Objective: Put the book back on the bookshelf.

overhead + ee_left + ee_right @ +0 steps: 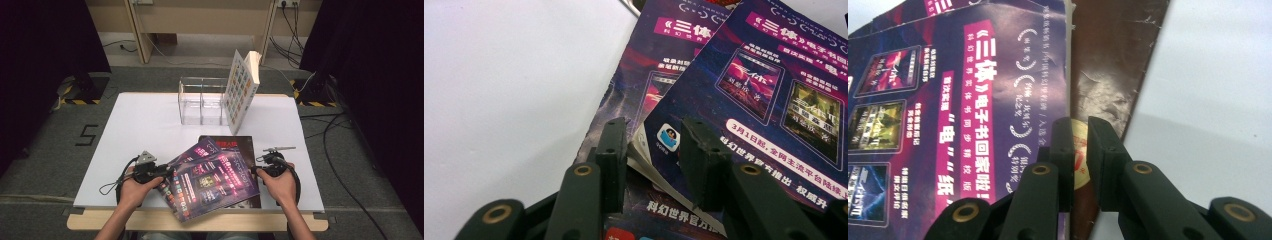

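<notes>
White worktop (145, 125) | left hand-held gripper (651, 150) wide astride purple magazine (210, 180) edge, readying pinch | right hand-held gripper (1079, 155) narrow, cannot tell grip.

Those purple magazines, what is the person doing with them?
A person holds a gripper in each hand at the near edge of the white table. The left gripper straddles the corner of the top purple magazine. The right gripper is nearly closed on its other edge. A clear box and an upright book stand behind.
</notes>
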